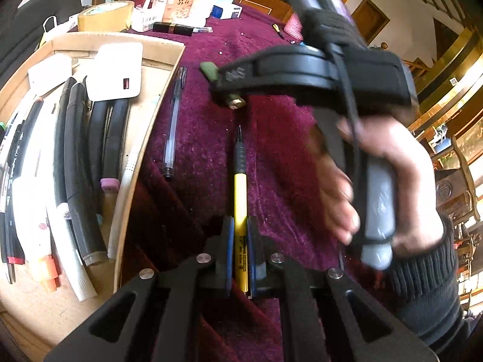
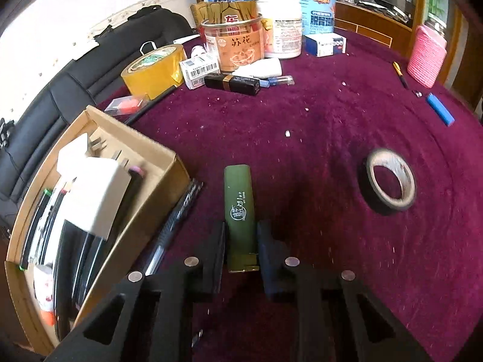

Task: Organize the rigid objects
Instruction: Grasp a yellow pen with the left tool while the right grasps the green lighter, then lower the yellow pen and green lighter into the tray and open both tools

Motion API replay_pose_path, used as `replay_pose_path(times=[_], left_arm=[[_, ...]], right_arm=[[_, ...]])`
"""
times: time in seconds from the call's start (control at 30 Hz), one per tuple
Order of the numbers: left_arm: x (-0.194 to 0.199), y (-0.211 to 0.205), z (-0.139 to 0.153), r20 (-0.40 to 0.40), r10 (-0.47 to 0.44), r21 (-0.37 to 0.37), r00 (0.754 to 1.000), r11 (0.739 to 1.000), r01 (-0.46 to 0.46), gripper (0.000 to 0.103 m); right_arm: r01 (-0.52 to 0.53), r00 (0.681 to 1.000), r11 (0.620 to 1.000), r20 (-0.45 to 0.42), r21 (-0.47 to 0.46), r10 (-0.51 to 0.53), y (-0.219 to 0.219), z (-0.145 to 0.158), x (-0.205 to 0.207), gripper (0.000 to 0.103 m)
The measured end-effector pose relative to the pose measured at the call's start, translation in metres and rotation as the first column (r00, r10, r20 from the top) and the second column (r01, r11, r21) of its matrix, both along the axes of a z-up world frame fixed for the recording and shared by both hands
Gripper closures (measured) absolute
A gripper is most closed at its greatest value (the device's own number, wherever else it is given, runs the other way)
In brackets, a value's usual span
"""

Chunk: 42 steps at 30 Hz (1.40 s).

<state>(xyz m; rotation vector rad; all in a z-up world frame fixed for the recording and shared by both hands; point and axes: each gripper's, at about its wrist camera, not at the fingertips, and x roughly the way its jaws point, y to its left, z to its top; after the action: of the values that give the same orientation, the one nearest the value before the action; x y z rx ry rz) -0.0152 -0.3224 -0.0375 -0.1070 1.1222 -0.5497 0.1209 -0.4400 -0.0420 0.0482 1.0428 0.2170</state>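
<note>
Green tube [image 2: 240, 220] between right tongs [image 2: 241, 241].

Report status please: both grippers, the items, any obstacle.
Left gripper shut on yellow pencil. Right gripper astride green lighter, pads apparently touching. Clear pen beside cardboard box; nothing blocking.

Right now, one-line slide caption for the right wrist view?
Right gripper straddles green lighter on maroon cloth, beside cardboard box.

Yellow pen [image 1: 240, 211], green tube [image 2: 239, 211], maroon, perhaps speckled, cloth [image 2: 332, 126].
</note>
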Motion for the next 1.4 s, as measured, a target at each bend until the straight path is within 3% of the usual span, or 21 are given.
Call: replay_pose_path(times=[0.33, 0.67, 0.8, 0.97, 1.17, 1.4], left_arm=[[0.0, 0.008, 0.003, -0.036, 0.008, -0.038, 0.999, 0.999, -0.01, 0.095], [-0.003, 0.028, 0.025, -0.036, 0.009, -0.118, 0.999, 0.993, -0.013, 0.095], [-0.003, 0.06, 0.04, -0.03, 0.045, -0.153, 0.999, 0.987, -0.049, 0.095], [0.003, 0.112, 0.052, -0.004, 0.155, -0.148, 0.988, 0.977, -0.154, 0.095], [0.019, 0.161, 0.041, -0.031, 0.273, -0.135, 0.962, 0.952, -0.274, 0.095], [0.028, 0.189, 0.03, -0.051, 0.325, -0.115, 0.944, 0.937, -0.329, 0.095]], right_arm=[[0.142, 0.986, 0.964, 0.049, 0.223, -0.157, -0.046, 0.02, -0.101, 0.081], [0.19, 0.975, 0.91, 0.034, 0.37, -0.218, -0.038, 0.011, -0.156, 0.081], [0.122, 0.981, 0.916, 0.093, 0.382, -0.17, -0.009, 0.032, -0.162, 0.081], [-0.004, 0.991, 0.915, 0.122, 0.403, -0.049, 0.038, 0.044, -0.157, 0.081], [-0.087, 0.991, 0.926, 0.123, 0.367, 0.045, 0.085, 0.043, -0.135, 0.081], [-0.11, 0.993, 0.935, 0.085, 0.337, 0.086, 0.114, 0.03, -0.108, 0.081]])
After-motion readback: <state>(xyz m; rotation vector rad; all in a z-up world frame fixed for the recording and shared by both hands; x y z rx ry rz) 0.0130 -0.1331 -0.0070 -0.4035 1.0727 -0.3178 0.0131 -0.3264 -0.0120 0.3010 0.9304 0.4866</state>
